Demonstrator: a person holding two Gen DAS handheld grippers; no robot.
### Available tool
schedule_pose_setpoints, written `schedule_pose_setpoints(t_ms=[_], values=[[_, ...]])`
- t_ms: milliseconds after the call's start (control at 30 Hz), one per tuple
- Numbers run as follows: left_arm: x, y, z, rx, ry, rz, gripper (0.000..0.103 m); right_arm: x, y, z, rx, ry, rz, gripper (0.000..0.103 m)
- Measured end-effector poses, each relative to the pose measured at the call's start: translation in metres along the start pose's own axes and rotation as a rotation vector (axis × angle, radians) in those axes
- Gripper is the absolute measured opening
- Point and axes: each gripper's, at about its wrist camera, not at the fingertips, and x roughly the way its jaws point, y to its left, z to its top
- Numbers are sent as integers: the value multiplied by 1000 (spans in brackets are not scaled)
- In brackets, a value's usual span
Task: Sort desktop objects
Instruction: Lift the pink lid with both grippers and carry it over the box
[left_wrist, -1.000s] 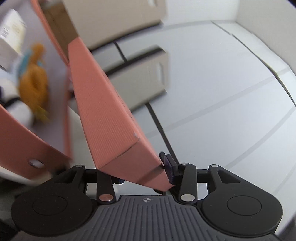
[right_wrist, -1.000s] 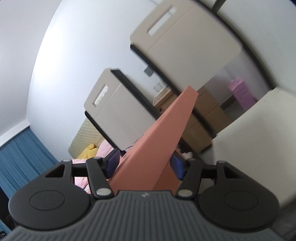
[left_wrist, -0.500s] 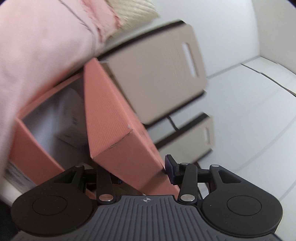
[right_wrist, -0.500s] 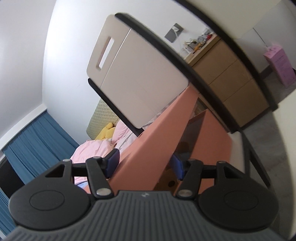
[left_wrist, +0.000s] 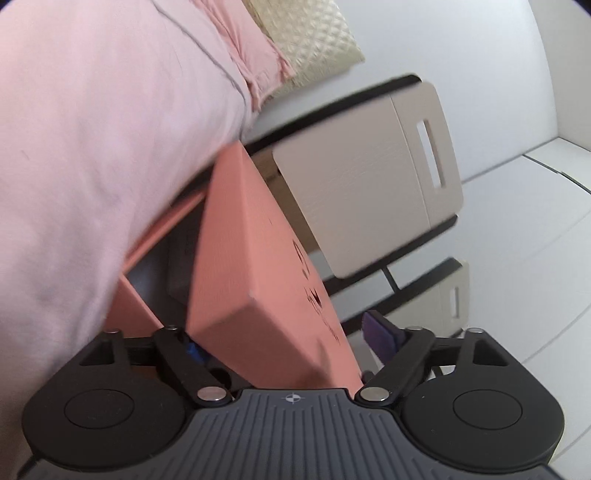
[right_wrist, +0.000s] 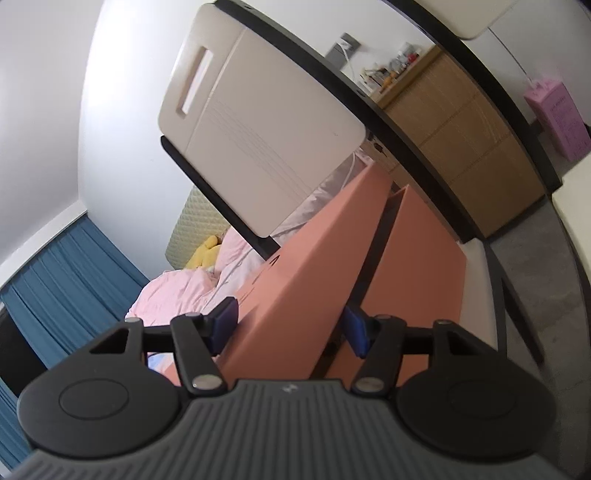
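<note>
Box lid (left_wrist: 255, 266) sits between loosened left tongs (left_wrist: 291, 341).

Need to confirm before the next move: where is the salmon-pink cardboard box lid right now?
In both wrist views, the salmon-pink cardboard box lid sits over the matching box, clamped by the right gripper, between the left gripper's just-opened jaws.

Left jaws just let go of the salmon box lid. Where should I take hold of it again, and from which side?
The left gripper has just opened; its jaws sit off the lid. Regrip the narrow end wall nearest that gripper, coming straight in along the lid's length, jaws across its thickness. That flat, thin end suits the pads, and it mirrors the right gripper, clamped on the other end.
</note>
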Motion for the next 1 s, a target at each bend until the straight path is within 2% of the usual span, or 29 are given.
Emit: schedule_pose_setpoints(t_ms=[33,100,133,167,333,500,667,900,1000], values=[[-3,-4,0,18,-13,37,92,0,1,1,-3,9,-11,63],[-6,-9,-4,39,-12,50,92,0,5,3,-42,21,-70,73],[-8,-12,-6,63,-20,56,93,-1,8,3,-69,23,-105,80],[-11,-14,-8,82,-26,68,93,-4,8,3,-84,14,-112,82],[-20,-30,-15,194,-67,140,93,-21,4,2,-74,-13,-106,82],[-23,-47,-39,394,-132,255,93,-33,3,-17,-54,-28,-104,82],[-21,-42,-46,435,-152,243,93,-53,11,-42,-72,-72,-123,82],[-24,-41,-42,443,-177,215,93,-92,48,-81,-326,-110,-210,83],[-20,-44,-41,460,-177,225,93,-98,59,-99,-424,-91,-246,89]])
